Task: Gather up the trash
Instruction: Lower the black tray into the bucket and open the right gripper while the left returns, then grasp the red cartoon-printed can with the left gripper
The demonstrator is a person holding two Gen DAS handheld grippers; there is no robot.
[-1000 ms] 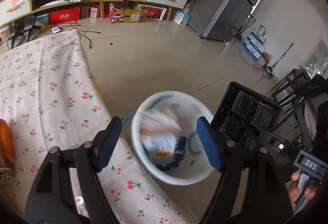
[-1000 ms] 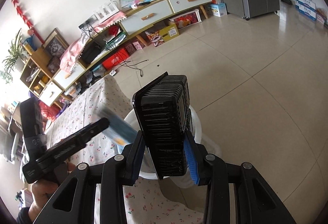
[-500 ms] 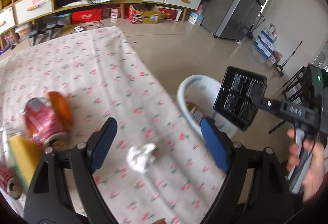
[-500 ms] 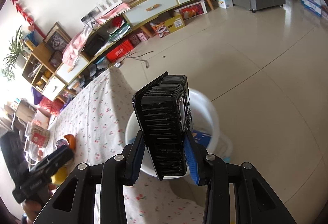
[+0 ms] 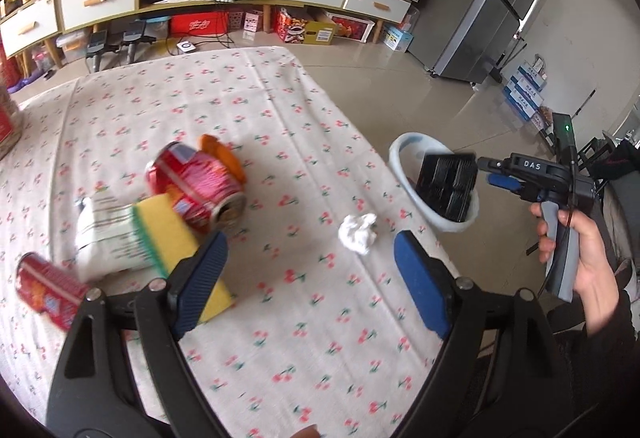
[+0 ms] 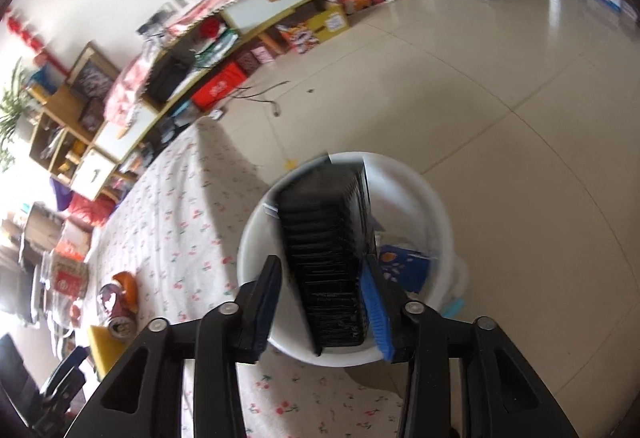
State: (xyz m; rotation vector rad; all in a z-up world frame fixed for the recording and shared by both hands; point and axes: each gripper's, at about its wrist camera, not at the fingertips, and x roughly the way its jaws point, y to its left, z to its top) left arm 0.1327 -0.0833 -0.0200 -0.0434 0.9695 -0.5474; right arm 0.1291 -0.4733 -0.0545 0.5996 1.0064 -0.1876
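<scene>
Below me, the surface (image 5: 280,85) spreads wide under a white cloth printed with small red cherries. Off its right edge, on the tiled floor, stands a round white bin (image 6: 424,197) with a blue package lying inside. A black plastic tray (image 6: 332,258) stands on edge in that bin, its lower end down among the trash. My right claw (image 6: 320,302) reaches over the bin's near rim with the tray between its pads; the jaws are opening, and a gap shows between the left pad and the tray while the blue right pad lies close along the tray's other side. My right hand (image 5: 580,242) grips the claw's handle beside the surface. My left claw (image 5: 308,278) hangs over the cloth, jaws spread wide with nothing between them. Toward the left of the cloth lies a yellow sponge (image 5: 176,238), partly behind my left pad, with a white packet (image 5: 104,238) beside it. A red can (image 5: 200,185) lies on its side touching the sponge. Another red can (image 5: 48,290) lies near the left edge. Smallest, a crumpled white paper ball (image 5: 358,232) rests alone just ahead of the open left claw.
</scene>
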